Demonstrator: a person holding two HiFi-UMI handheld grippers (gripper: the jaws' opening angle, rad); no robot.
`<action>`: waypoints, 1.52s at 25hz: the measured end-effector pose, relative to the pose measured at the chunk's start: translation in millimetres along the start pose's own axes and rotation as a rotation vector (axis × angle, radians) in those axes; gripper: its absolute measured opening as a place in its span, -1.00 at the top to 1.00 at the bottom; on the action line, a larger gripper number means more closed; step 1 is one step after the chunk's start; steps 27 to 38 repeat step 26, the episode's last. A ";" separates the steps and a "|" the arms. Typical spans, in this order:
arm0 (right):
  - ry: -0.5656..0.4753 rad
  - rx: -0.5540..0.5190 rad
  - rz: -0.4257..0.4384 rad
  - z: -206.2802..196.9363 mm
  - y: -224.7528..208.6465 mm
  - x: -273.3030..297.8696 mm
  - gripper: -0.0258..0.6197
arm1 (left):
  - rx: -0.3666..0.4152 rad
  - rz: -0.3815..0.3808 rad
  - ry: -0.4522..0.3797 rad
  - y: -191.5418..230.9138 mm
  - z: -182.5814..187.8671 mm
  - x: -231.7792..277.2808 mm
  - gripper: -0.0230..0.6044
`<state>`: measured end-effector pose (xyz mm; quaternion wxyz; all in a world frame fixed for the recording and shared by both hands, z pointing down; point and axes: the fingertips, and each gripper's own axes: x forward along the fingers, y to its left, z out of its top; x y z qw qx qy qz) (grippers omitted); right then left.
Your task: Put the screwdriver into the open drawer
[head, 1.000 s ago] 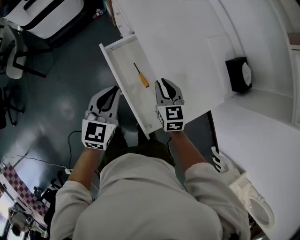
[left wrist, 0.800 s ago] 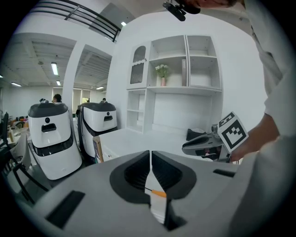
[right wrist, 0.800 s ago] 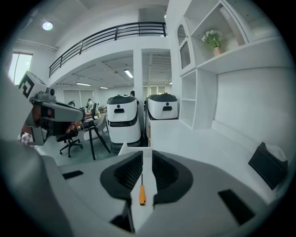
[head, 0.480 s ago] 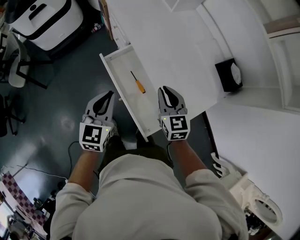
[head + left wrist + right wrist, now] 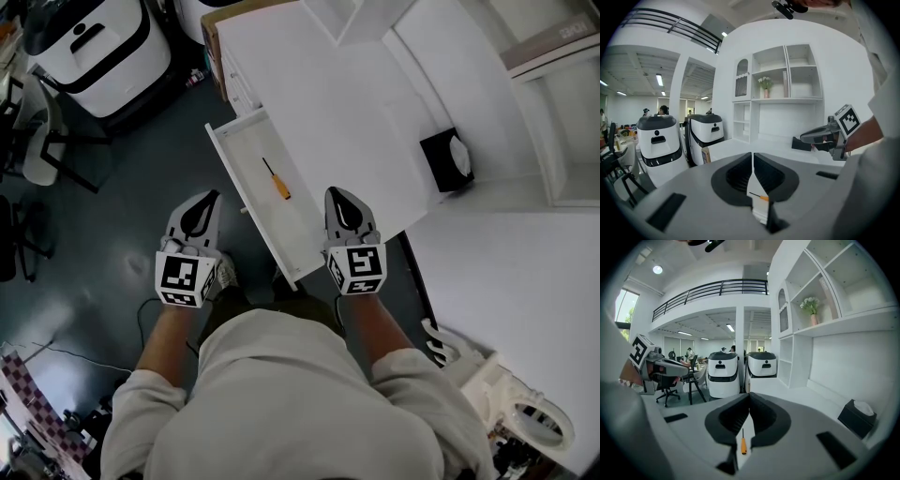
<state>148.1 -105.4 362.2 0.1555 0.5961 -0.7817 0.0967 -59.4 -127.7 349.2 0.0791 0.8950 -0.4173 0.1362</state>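
— Two grippers are seen in the head view; how are the jaws found, and where is the screwdriver placed?

— The left gripper [image 5: 212,195] is held over the dark floor [image 5: 103,197], and its jaws are pressed together. The right gripper [image 5: 335,192] is held above the near end of the drawer [image 5: 246,127], jaws likewise closed, with nothing clamped. The screwdriver [image 5: 276,179] is found apart from both: at ten o'clock from the right tips and at two o'clock from the left tips.

— What is held by the drawer?

— The drawer is pulled out from the white cabinet [image 5: 328,84], and the screwdriver is the one thing seen on its floor, with the shaft toward eleven o'clock and the orange handle toward five. A black box [image 5: 445,159] is set on the cabinet top at three o'clock from the drawer.

— And in the left gripper view?

— The left gripper [image 5: 753,154] is shown with its jaws meeting in a thin line. Through the slot at six o'clock below the tips, a strip of the drawer [image 5: 759,211] is seen with the screwdriver [image 5: 758,196] lying across it, well apart from the jaws. The right gripper [image 5: 820,136] is seen at three o'clock.

— In the right gripper view?

— The right gripper [image 5: 749,397] is shown closed and empty. The screwdriver [image 5: 743,442] is seen at six o'clock beneath the tips, on the drawer [image 5: 748,425], shaft toward twelve. The left gripper [image 5: 670,366] is seen at nine o'clock.
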 end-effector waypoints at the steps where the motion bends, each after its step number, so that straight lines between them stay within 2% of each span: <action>1: -0.005 -0.003 -0.001 2.8 1.2 -3.2 0.90 | 0.000 0.005 -0.004 1.9 1.2 -3.2 0.87; 11: -0.049 -0.020 -0.012 24.2 9.2 -24.2 0.91 | 0.007 0.035 -0.040 14.6 13.6 -22.0 0.87; 38: -0.055 -0.020 0.007 24.9 22.4 -25.3 0.91 | 0.020 0.038 -0.049 15.7 16.5 -27.5 0.87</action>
